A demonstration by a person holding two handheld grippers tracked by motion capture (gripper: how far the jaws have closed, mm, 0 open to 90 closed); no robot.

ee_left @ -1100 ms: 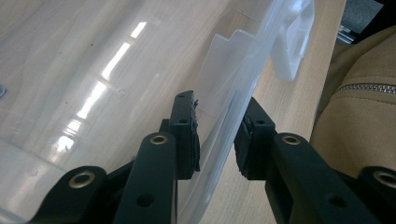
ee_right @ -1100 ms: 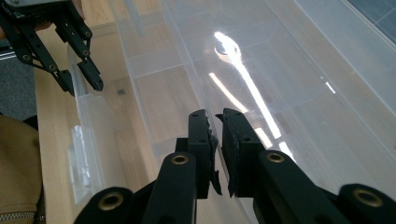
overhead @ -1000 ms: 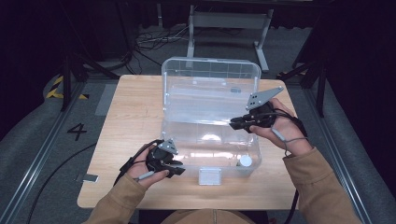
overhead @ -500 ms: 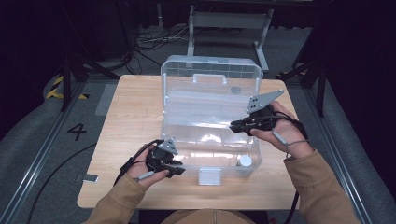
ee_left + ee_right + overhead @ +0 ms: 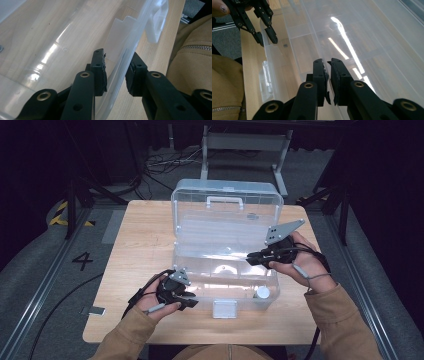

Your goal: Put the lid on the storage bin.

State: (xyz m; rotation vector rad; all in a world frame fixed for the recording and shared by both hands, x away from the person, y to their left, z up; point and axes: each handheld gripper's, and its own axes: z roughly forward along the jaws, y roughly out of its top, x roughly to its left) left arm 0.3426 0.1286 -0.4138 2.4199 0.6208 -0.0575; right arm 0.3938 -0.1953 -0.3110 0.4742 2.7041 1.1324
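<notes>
My right gripper (image 5: 328, 82) jaws clamp a thin inner tray wall (image 5: 312, 45) of the clear box (image 5: 225, 270). My left gripper (image 5: 115, 75) straddles the front wall (image 5: 125, 50), pads not quite pressing. The box's long axis runs crosswise between my hands, mid-table (image 5: 140, 235).

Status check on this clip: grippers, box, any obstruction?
Left gripper straddles the front wall of the clear box, pads not pressing. Right gripper pinches an inner tray edge. Lid up. Nothing blocking.
</notes>
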